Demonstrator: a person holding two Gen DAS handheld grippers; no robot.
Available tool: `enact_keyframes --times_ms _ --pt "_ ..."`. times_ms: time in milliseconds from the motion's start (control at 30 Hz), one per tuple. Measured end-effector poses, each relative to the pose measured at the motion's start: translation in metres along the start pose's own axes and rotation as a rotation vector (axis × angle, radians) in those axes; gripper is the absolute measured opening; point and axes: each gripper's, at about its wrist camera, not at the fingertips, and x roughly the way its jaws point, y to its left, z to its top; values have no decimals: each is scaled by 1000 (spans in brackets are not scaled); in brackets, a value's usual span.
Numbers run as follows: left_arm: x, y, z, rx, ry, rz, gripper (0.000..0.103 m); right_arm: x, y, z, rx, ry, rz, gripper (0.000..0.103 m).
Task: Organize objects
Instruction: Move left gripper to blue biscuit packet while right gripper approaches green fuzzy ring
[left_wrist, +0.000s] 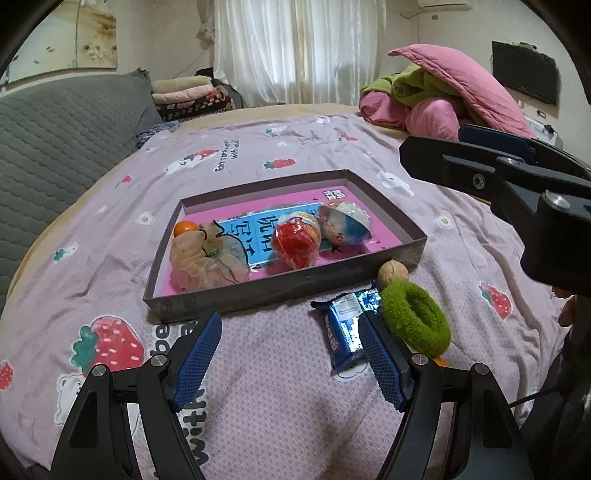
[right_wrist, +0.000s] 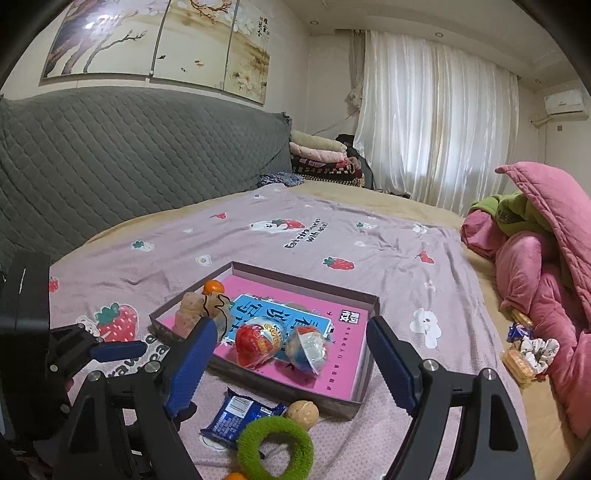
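Tongs frame the bottom of both views, and both pairs stand wide open, gripping nothing: the left gripper (left_wrist: 290, 354) over bare blanket at lower centre, the right gripper (right_wrist: 288, 360) low in its own view. Nearest, just beyond the fingers, three loose items lie touching on the pink strawberry blanket (left_wrist: 258, 391): a blue snack packet (left_wrist: 345, 328), a green fuzzy hair tie (left_wrist: 415, 319) and a walnut (left_wrist: 393, 272) just beside the box wall. Mid-frame sits the shallow dark box (left_wrist: 280, 290), already holding a red wrapped egg (left_wrist: 295, 240), a blue-and-white egg (left_wrist: 343, 223), a beige scrunchie (left_wrist: 207, 258) and a small orange (left_wrist: 184, 228). The likely step is a pickup: taking the packet across its narrow width, clear of the hair tie, should avoid dragging its neighbours.
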Motion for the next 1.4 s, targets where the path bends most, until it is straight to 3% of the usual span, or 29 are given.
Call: enact_keyframes --times_ms 900,1400 --pt "12 -17 -21 73 44 -61 77 -7 -1 -23 -33 43 -19 83" --pt "33 -14 -36 102 64 -119 77 5 8 -60 -60 169 -21 83"
